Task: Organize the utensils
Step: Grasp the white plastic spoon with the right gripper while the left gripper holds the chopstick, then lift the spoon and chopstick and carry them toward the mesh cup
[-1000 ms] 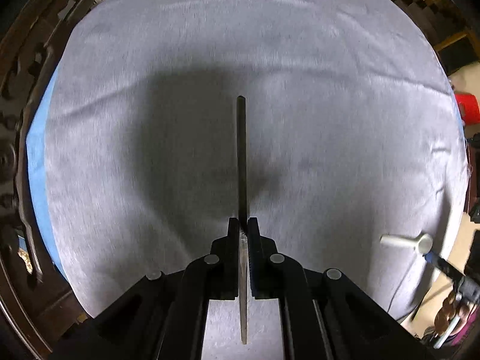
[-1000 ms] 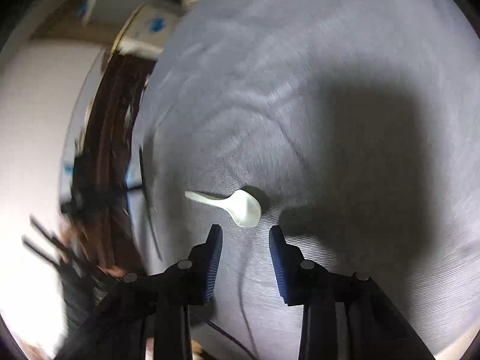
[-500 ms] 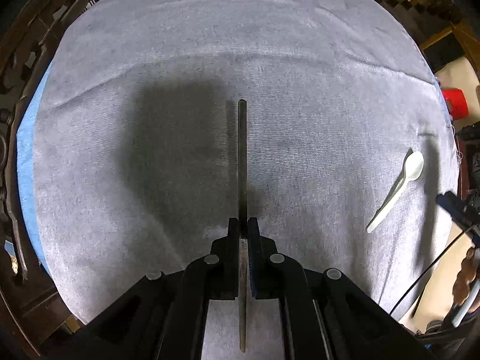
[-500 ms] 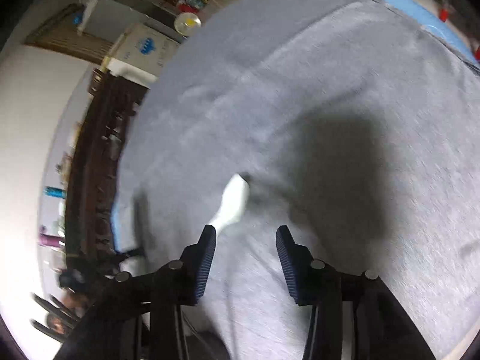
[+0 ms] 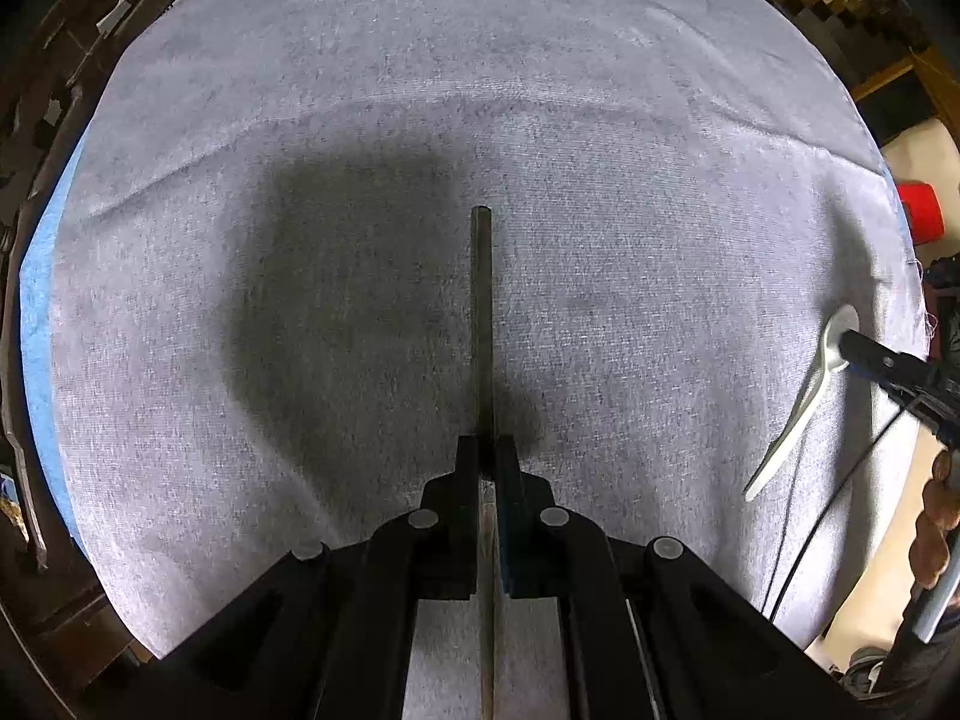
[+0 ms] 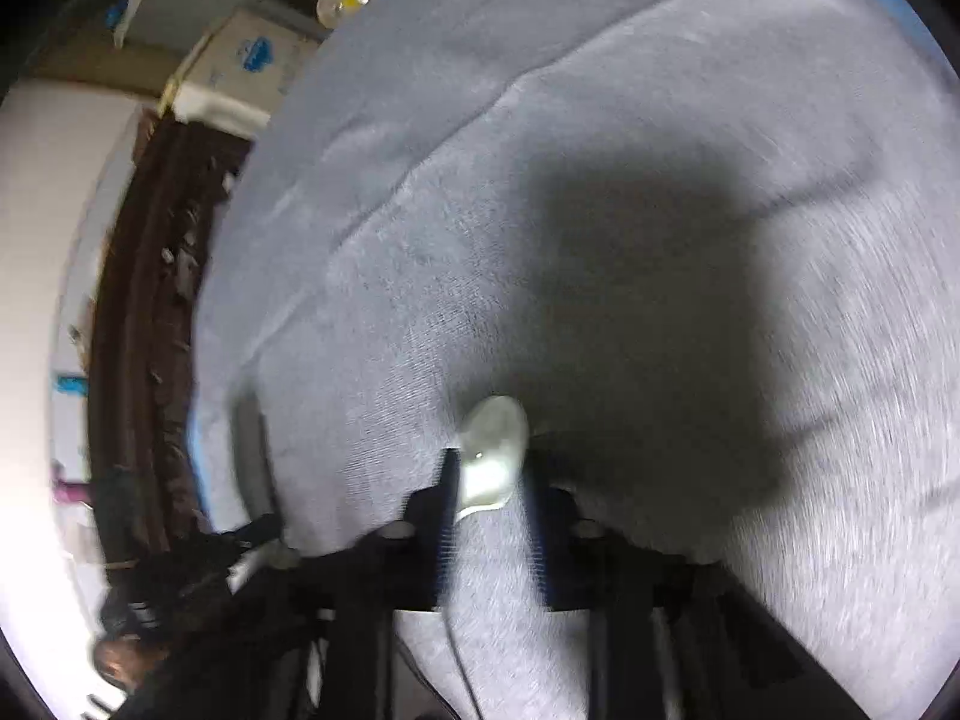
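My left gripper [image 5: 486,444] points straight down over the grey cloth [image 5: 360,120] and is shut on a thin dark metal utensil [image 5: 482,300], seen edge-on and sticking out ahead of the fingertips. A white plastic spoon [image 5: 798,420] lies on the cloth at the right edge of the left wrist view. The right gripper [image 5: 852,339] reaches its bowl there. In the right wrist view the spoon's bowl [image 6: 492,450] sits between the closing jaws of my right gripper [image 6: 493,462]. Both pads meet the bowl's sides, and the handle is hidden behind the left finger.
Dark carved wooden furniture [image 5: 36,120] rings the cloth's left side. A blue layer [image 5: 36,276] shows under the cloth's edge. A red object [image 5: 921,219] sits off the table to the right, and a black cable [image 5: 810,540] trails there. A cardboard box [image 6: 240,66] stands beyond the table.
My right gripper has swung over the spoon and its jaws have narrowed around the bowl. My left gripper has sunk a little with the utensil still held.
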Motion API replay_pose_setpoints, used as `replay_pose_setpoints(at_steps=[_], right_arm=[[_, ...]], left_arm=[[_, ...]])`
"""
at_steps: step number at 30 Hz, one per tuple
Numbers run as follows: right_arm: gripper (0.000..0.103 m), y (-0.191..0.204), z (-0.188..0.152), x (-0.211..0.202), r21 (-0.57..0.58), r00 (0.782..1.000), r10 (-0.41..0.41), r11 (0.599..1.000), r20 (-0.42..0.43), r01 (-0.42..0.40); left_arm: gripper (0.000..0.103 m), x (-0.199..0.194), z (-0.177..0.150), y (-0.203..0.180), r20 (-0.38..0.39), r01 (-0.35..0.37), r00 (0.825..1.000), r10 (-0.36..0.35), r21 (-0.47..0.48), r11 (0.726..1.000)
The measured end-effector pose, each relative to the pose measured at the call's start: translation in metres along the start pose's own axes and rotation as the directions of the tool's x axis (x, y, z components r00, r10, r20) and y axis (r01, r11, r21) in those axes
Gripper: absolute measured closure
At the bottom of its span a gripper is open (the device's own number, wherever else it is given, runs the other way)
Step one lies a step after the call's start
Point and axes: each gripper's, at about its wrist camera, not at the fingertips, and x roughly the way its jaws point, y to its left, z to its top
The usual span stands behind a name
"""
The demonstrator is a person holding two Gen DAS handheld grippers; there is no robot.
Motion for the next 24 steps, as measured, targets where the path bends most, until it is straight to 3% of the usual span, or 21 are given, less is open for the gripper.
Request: replay_pose_setpoints(at_steps=[6, 14, 24], right_arm=[[0.100, 0.033, 0.017, 0.011, -0.174, 0.992, -0.127, 0.977, -0.015, 0.123], [0.097, 0.051, 0.037, 0.027, -0.246, 0.980, -0.181, 0.957, -0.088, 0.155], [0.100, 0.071, 0.030, 0.035, -0.375, 0.963, -0.253, 0.905, -0.096, 0.200]], left_arm=[[0.098, 0.011, 0.017, -0.005, -0.019, -0.005, 1.000, 0.005, -0.005, 1.000], [0.097, 0.021, 0.038, 0.001, -0.059, 0.008, 0.998, -0.009, -0.016, 1.000], [0.098, 0.020, 0.038, 0.000, -0.061, 0.006, 0.998, -0.007, -0.022, 1.000]])
